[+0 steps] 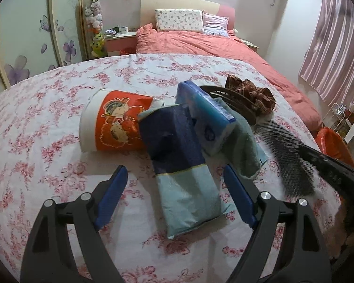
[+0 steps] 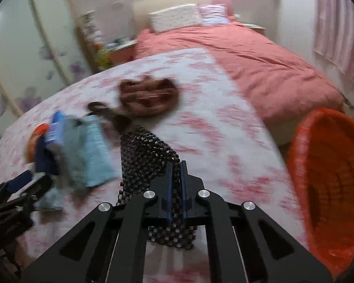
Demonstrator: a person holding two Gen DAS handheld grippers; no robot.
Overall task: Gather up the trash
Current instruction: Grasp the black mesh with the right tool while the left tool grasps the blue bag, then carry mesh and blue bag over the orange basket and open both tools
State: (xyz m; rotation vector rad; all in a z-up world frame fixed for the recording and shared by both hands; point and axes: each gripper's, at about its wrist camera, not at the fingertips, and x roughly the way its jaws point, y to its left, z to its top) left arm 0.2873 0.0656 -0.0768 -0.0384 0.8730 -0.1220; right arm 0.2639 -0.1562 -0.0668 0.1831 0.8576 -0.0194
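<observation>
My left gripper (image 1: 174, 169) is open over the flowered sheet, its blue pads on either side of a navy and pale blue packet (image 1: 188, 188) without touching it. An orange printed cup (image 1: 115, 122) lies on its side behind the packet, beside a blue tissue pack (image 1: 207, 115) and a green cloth (image 1: 240, 139). My right gripper (image 2: 175, 165) is shut on a black-and-white checkered mesh piece (image 2: 146, 155), which trails over the sheet. That mesh piece (image 1: 290, 155) also shows at the right of the left wrist view. The right wrist view is blurred.
An orange bin lined with a red bag (image 2: 328, 188) stands at the right, past the bed's edge. A brown scrunchie (image 1: 250, 92) and a dark clip (image 1: 231, 99) lie behind the pile. The coral duvet (image 1: 200, 44), pillows and a nightstand are further back.
</observation>
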